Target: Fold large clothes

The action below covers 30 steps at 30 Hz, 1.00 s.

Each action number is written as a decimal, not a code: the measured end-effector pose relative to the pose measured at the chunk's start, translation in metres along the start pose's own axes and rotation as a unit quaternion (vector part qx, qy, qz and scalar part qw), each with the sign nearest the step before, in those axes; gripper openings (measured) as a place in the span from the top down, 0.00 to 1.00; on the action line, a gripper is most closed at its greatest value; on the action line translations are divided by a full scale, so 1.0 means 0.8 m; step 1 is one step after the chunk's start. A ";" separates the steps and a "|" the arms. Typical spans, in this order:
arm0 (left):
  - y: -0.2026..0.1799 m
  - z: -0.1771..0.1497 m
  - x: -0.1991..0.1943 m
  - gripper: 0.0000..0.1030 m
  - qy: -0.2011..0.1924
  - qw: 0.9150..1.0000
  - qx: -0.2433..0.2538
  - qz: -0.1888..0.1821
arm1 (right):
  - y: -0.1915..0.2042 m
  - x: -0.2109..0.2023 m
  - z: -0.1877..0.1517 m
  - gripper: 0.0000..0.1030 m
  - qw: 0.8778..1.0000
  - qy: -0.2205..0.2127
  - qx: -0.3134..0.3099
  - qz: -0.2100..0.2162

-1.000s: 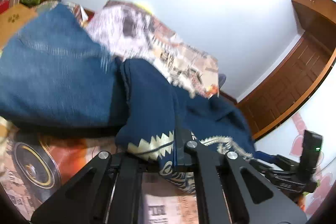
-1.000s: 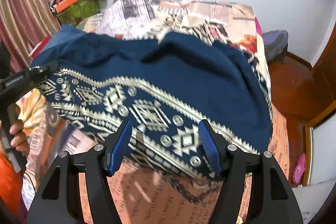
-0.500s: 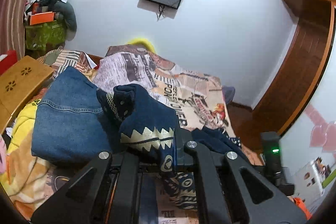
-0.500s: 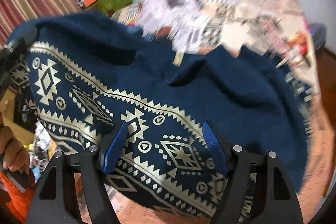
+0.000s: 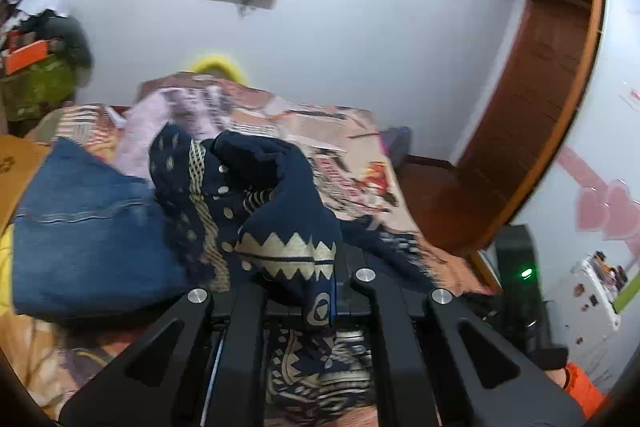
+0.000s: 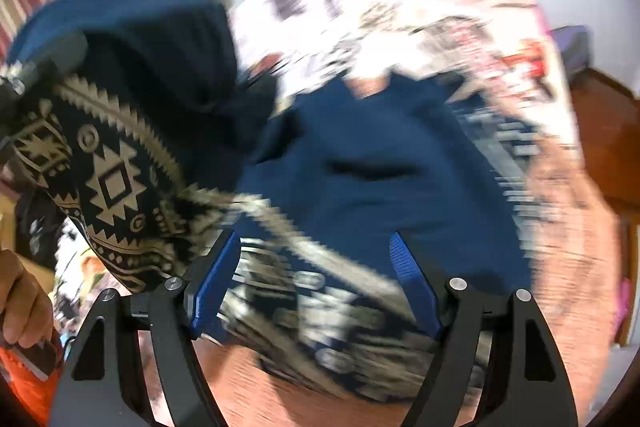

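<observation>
A large navy garment (image 5: pixel 276 203) with a cream geometric border lies partly on the bed. My left gripper (image 5: pixel 304 287) is shut on its patterned hem and holds that part bunched and lifted. In the right wrist view the garment (image 6: pixel 384 179) spreads over the bed, its left part raised by the left gripper. My right gripper (image 6: pixel 316 279) is open, its blue fingers (image 6: pixel 216 279) wide apart just above the patterned hem, holding nothing. That view is motion-blurred.
Folded blue jeans (image 5: pixel 80 227) lie on the bed at the left. The bed (image 5: pixel 348 163) has a newspaper-print cover. A wooden door (image 5: pixel 532 99) and floor are at the right. A cluttered shelf (image 5: pixel 36 67) stands at far left. A hand (image 6: pixel 20 299) shows at lower left.
My left gripper has lifted the hem higher and pulled it back over the garment. The right gripper has moved over the hem, still open.
</observation>
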<state>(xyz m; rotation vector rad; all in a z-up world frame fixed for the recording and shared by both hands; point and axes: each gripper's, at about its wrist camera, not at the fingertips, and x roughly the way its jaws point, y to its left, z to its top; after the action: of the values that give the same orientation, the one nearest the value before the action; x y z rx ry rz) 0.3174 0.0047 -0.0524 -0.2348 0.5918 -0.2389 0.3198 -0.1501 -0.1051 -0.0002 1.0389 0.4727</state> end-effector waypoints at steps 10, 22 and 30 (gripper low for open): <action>-0.106 -0.038 0.085 0.95 0.099 0.985 0.025 -0.138 | -0.099 -0.077 -0.031 0.28 0.994 -0.031 0.061 -0.088; -0.114 -0.131 0.131 0.93 0.224 0.963 0.026 -0.147 | -0.110 -0.114 -0.060 0.28 0.993 -0.037 0.072 -0.081; -0.131 -0.123 0.072 0.45 0.197 0.969 0.121 -0.091 | -0.079 -0.128 -0.052 0.28 0.996 -0.054 0.043 -0.058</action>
<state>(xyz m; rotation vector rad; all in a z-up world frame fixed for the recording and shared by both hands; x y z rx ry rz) 0.2915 -0.1260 -0.1314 -0.0025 0.9278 -0.5394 0.2667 -0.2543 -0.0557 0.0403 0.9466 0.3183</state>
